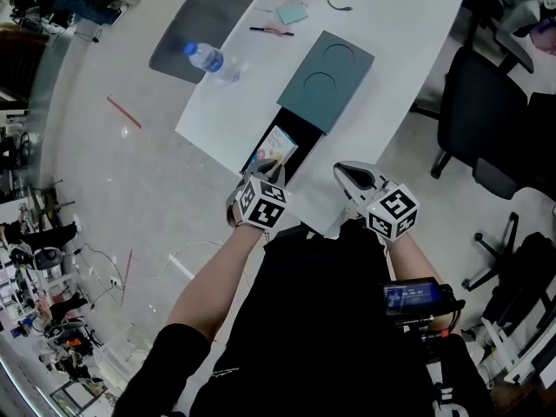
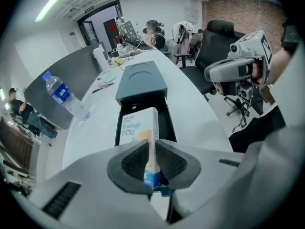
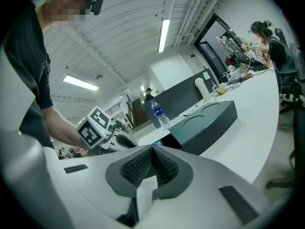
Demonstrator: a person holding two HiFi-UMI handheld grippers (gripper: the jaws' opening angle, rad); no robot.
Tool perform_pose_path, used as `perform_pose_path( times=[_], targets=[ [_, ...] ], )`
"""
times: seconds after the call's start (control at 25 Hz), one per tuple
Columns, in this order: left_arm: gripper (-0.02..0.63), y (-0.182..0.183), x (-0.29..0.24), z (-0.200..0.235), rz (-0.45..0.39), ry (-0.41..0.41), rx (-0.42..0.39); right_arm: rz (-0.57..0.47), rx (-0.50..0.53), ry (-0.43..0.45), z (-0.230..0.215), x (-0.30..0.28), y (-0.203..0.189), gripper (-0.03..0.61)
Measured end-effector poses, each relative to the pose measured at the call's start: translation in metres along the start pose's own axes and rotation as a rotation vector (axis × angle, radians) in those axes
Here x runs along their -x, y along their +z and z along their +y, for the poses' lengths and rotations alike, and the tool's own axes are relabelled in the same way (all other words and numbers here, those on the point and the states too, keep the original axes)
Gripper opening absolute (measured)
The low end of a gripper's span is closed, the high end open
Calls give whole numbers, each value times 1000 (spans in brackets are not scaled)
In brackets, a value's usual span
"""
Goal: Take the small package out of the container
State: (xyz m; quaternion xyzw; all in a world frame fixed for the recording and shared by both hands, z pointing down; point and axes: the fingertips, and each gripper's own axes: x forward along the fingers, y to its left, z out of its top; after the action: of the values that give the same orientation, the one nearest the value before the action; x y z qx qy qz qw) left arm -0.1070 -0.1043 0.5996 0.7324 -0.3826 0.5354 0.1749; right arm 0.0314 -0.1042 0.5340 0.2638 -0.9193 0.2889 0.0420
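The small package [image 2: 138, 128], a white and blue bandage box, stands on its edge in the open black drawer [image 2: 164, 120] of the teal container [image 2: 141, 82]. My left gripper [image 2: 151, 159] is shut on the box's near end, with a pad pressing on each side. In the head view the box [image 1: 276, 146] lies in the drawer [image 1: 300, 137] just ahead of the left gripper [image 1: 273, 167]. My right gripper [image 1: 352, 175] hovers at the table's near edge, right of the drawer. Its jaws [image 3: 151, 163] are shut with nothing between them.
A water bottle [image 1: 208, 60] stands on the white table [image 1: 400, 33] left of the container [image 1: 326, 78]. Pens, a cable and small items lie at the far end. Black office chairs [image 1: 486, 120] stand to the right. People sit at desks in the background.
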Motion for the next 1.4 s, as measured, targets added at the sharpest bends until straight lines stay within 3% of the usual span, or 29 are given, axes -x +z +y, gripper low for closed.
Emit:
perform_pose_path(
  times=[0.76, 1.4],
  targets=[
    [51, 10, 39, 11, -131, 90, 34, 17, 52, 27, 10, -1, 2, 26],
    [51, -24, 80, 36, -170, 229, 132, 15, 128, 62, 10, -10, 25, 26]
  ],
)
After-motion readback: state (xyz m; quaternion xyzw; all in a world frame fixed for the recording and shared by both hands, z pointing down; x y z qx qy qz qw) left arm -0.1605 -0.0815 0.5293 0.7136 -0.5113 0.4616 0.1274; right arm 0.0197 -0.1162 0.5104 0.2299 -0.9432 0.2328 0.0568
